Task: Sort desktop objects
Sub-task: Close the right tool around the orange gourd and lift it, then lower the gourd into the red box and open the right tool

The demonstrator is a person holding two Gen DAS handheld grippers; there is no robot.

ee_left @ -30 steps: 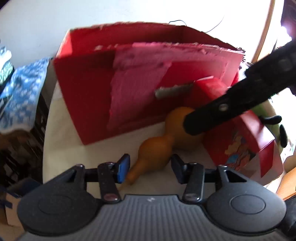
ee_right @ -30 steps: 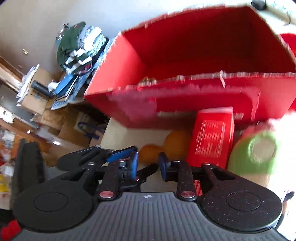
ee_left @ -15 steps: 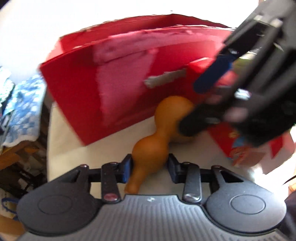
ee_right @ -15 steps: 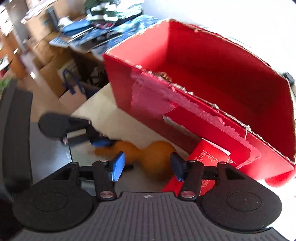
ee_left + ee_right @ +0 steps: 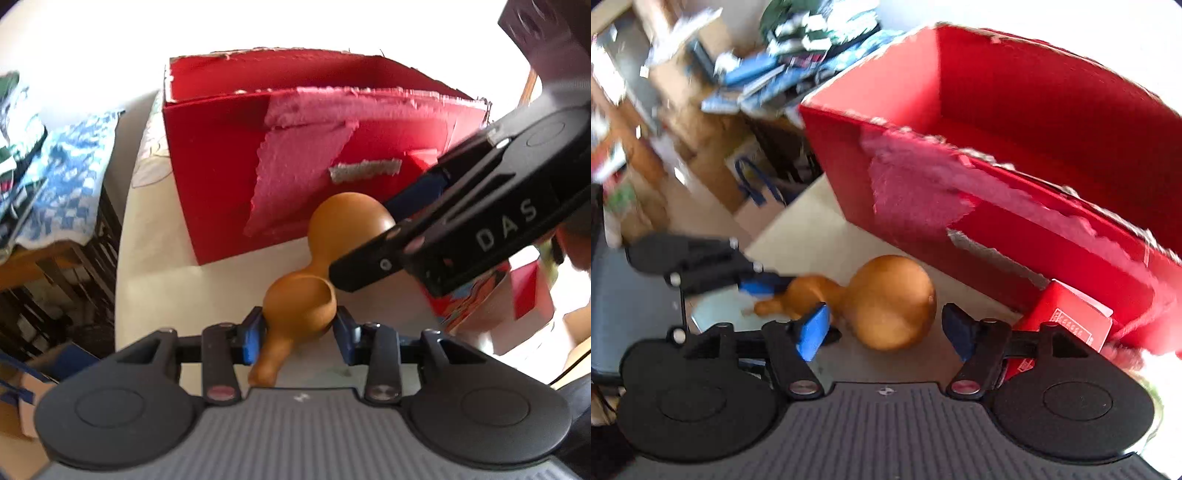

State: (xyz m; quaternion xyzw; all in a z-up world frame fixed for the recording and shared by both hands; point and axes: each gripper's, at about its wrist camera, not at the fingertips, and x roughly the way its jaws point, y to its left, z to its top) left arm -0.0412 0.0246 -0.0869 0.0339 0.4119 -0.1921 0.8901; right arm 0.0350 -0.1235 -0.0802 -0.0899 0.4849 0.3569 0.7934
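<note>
Gourd [image 5: 321, 266]: lies on the pale table [image 5: 155, 266], just before the red box [image 5: 221, 177] – long axis from the stem at 7 o'clock to the big bulb at 1 o'clock in the left wrist view
Left gripper [image 5: 298, 334]: clamped on the small bulb, so it is the nearer tool
Right gripper [image 5: 882, 328]: jaws opening, big bulb between them, pads not touching it
Room: box wall close at 12 o'clock, small red carton [image 5: 1067, 325] at 3 – free space only upward, I judge
</note>
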